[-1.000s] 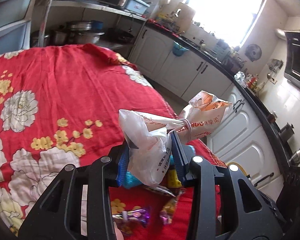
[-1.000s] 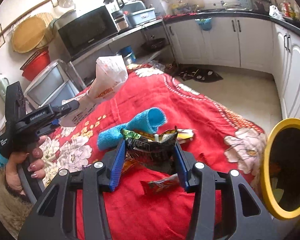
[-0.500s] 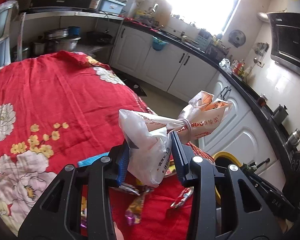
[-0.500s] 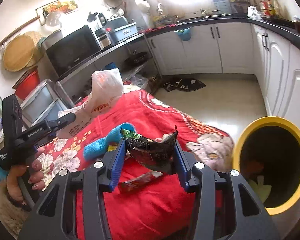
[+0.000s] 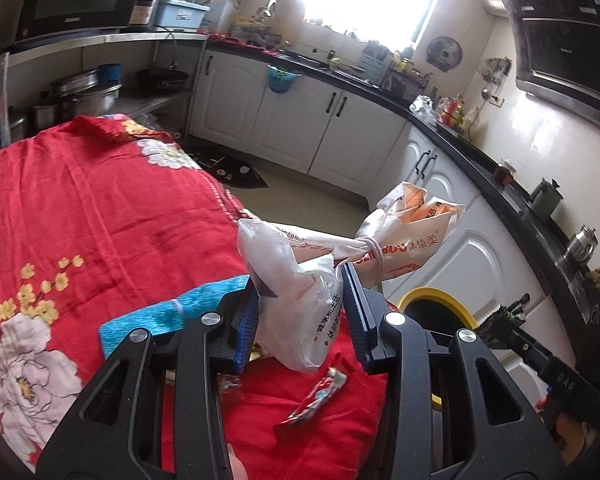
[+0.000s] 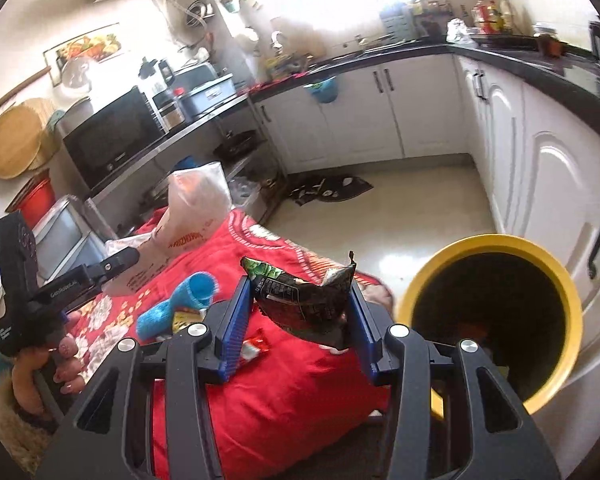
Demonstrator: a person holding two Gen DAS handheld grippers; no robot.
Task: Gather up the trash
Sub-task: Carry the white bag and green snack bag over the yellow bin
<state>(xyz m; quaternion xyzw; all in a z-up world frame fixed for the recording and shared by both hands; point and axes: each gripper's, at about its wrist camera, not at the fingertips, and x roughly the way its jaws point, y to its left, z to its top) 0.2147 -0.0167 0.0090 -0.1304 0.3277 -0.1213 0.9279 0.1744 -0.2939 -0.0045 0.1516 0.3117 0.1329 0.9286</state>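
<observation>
My left gripper (image 5: 300, 320) is shut on a white plastic bag (image 5: 300, 304) tied with a band, its orange-printed end (image 5: 412, 232) sticking up to the right. It also shows in the right wrist view (image 6: 192, 208), held above the red cloth. My right gripper (image 6: 300, 320) is shut on a dark crumpled snack wrapper (image 6: 304, 300), held over the table's edge just left of the yellow-rimmed trash bin (image 6: 556, 280). The bin's rim (image 5: 432, 294) shows behind the left gripper. Small red wrappers (image 5: 320, 392) (image 6: 252, 348) lie on the cloth.
A red flowered cloth (image 5: 100, 216) covers the table. A rolled blue towel (image 5: 172, 316) (image 6: 180, 304) lies on it. White kitchen cabinets (image 6: 532, 184) stand close behind the bin. A dark mat (image 6: 328, 190) lies on the floor.
Both grippers have swung right toward the bin with their loads. The right gripper now holds the wrapper next to the bin's mouth, and the bin has come into the left wrist view.
</observation>
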